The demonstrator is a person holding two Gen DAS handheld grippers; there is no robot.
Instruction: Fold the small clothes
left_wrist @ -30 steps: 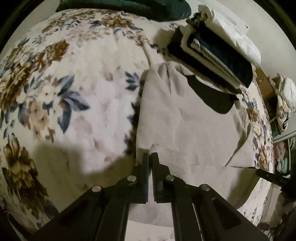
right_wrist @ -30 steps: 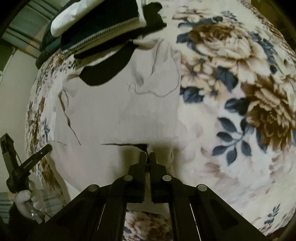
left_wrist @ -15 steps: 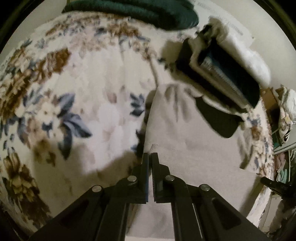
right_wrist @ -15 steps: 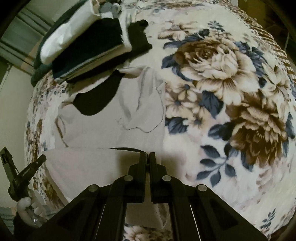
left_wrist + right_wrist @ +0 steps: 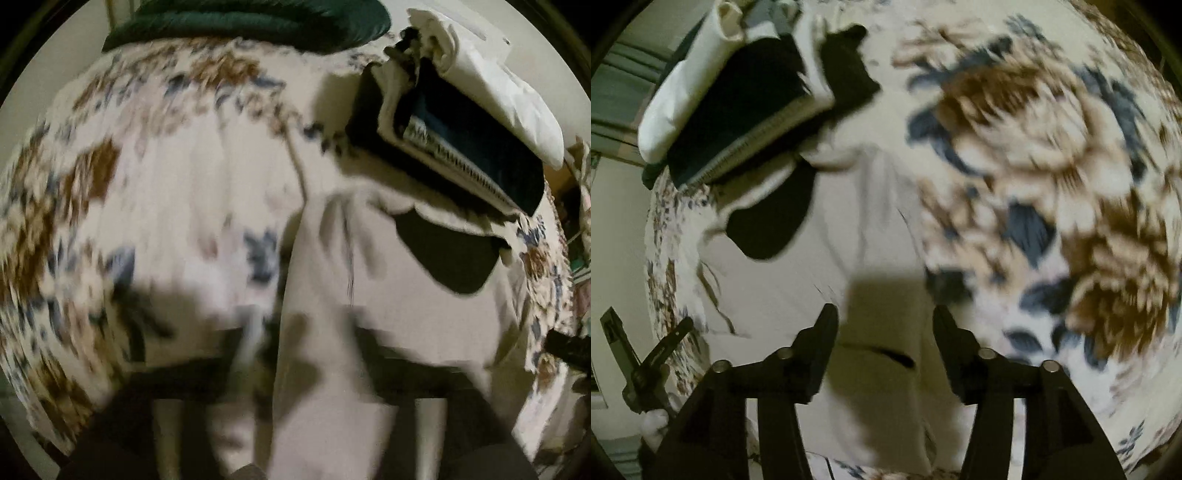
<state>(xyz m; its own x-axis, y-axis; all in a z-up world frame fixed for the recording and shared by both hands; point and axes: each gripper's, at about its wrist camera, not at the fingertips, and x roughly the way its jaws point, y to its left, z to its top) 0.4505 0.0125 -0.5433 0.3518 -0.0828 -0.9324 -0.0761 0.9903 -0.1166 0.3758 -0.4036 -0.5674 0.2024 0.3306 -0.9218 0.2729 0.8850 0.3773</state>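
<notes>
A beige shirt (image 5: 399, 295) with a black neck opening (image 5: 450, 254) lies on the floral blanket (image 5: 155, 206), its lower part folded up over itself. It also shows in the right wrist view (image 5: 827, 273). My right gripper (image 5: 884, 325) is open above the folded edge, holding nothing. My left gripper (image 5: 310, 354) is heavily blurred by motion; its fingers look spread apart over the shirt's left side.
A stack of folded clothes (image 5: 472, 122), white, dark and striped, sits just past the shirt's collar; it also shows in the right wrist view (image 5: 738, 110). A dark green pillow (image 5: 251, 22) lies at the far end. The left gripper (image 5: 646, 365) shows at the bed's left edge.
Both grippers carried the shirt's hem toward the collar, then opened and let it go. Both views now blur with motion.
</notes>
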